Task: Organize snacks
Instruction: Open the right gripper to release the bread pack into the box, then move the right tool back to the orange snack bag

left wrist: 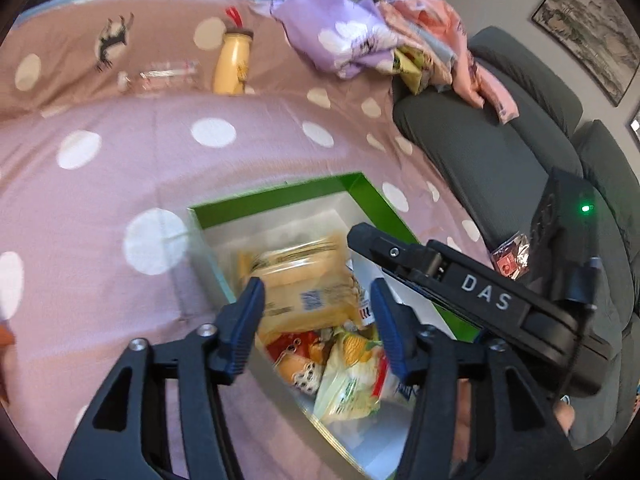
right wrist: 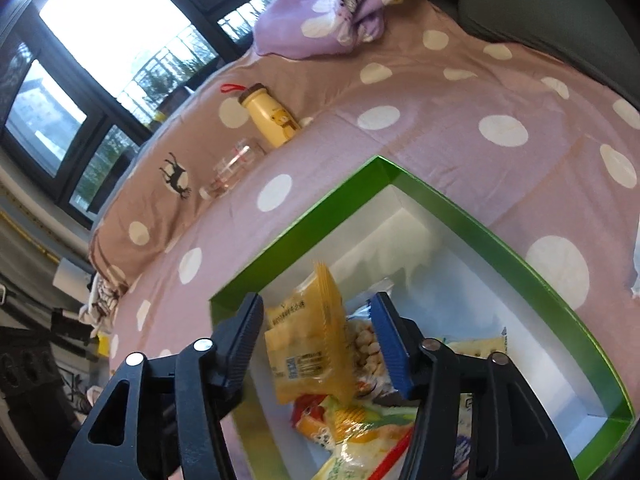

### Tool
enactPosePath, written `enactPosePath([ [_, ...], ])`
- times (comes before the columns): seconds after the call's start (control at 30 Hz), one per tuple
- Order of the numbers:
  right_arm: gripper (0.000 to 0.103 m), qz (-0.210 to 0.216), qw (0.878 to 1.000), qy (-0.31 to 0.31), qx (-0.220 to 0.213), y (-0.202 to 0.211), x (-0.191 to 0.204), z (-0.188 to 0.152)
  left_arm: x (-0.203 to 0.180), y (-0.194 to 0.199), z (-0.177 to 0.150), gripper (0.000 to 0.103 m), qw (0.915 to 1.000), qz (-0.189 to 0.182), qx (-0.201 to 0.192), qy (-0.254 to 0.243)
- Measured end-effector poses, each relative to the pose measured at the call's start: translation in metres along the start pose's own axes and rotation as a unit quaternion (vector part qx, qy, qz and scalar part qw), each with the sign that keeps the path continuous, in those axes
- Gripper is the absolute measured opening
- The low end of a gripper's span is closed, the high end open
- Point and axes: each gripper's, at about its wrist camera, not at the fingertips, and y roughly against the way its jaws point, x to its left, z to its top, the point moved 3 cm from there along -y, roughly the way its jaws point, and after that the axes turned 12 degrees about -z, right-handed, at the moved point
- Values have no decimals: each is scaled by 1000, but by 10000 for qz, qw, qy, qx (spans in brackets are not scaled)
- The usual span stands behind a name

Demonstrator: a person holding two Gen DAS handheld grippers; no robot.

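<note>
Left wrist view, bed sheet (left wrist: 120, 184): pink with white dots, spread under everything; green box taken as landmark.
Glass (left wrist: 168, 78): clear, lying far behind the box, to its left.
Yellow bottle (left wrist: 232, 64): upright, far behind the box, just right of the glass; red loop on the cap.
Purple cloth (left wrist: 340, 36): bunched, far behind the box, to its right.
Green box (left wrist: 280, 196): open top, white inside, sitting on the sheet.
Left gripper (left wrist: 318, 300): hovers over the box's near half, jaws apart, nothing pinched; blue pads clear of the packets below.
Yellow packet (left wrist: 304, 280): inside the box, lying flat, between the pads in the line of sight but loose.
Corn packet (left wrist: 352, 368): inside the box, nearest corner, partly over a red packet (left wrist: 292, 344).
Sofa (left wrist: 500, 152): dark grey, right of the box.
Small red packet (left wrist: 510, 256): on the sofa, outside the box, to its right.

Right wrist view, right gripper (right wrist: 316, 332): over the box's (right wrist: 480, 224) near left corner, jaws apart.
Yellow packet (right wrist: 308, 344): standing tilted on edge inside the box, between the pads; contact with either pad cannot be told, seems loose.
Pale packet (right wrist: 476, 346): inside the box, right of the gripper.
</note>
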Motion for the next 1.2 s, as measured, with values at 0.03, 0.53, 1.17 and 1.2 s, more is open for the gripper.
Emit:
enactPosePath([
  [0.03,61,31,10000,34,-31,3,2,-1,0,8,-1,60,10000,57,-64,-28],
  [0.53,84,38,9938,1011,-463,29,73,-40,53,130,-56,92,9915,961,-867,137],
  [1.17,84,592,9705,2310,361,-5,186,-142,197,242,-133,94,9368,2496,-1475,1956],
  [1.2,84,629,9700,2298,474,-11,190,-147,202,247,-136,94,9330,2501,-1532,2084],
])
